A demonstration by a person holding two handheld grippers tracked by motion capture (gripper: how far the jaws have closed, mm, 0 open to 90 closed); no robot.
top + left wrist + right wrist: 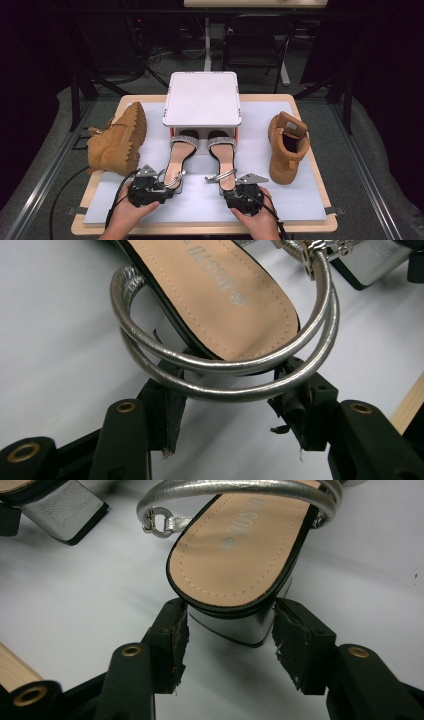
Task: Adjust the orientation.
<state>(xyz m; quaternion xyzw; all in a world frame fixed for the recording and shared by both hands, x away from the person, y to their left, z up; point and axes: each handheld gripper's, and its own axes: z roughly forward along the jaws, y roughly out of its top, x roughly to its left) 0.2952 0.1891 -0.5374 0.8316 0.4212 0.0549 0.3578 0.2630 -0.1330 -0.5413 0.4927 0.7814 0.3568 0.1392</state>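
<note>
Two hands at the near edge of the bench each hold tongs up to the heel of a silver-strapped sandal. Left tongs stand spread, jaws either side of the left sandal heel, its double silver ankle strap looped just above them; whether the pads touch cannot be told. Right tongs are likewise spread, flanking the block heel of the right sandal with a slim gap showing on each side. Both sandals lie side by side at mid-bench on a pale mat, toes tucked under a white box that stands at the far edge. One tan boot lies tipped on its side near the left edge, sole facing the sandals. Another boot stands upright near the right edge, well apart from the sandals.
</note>
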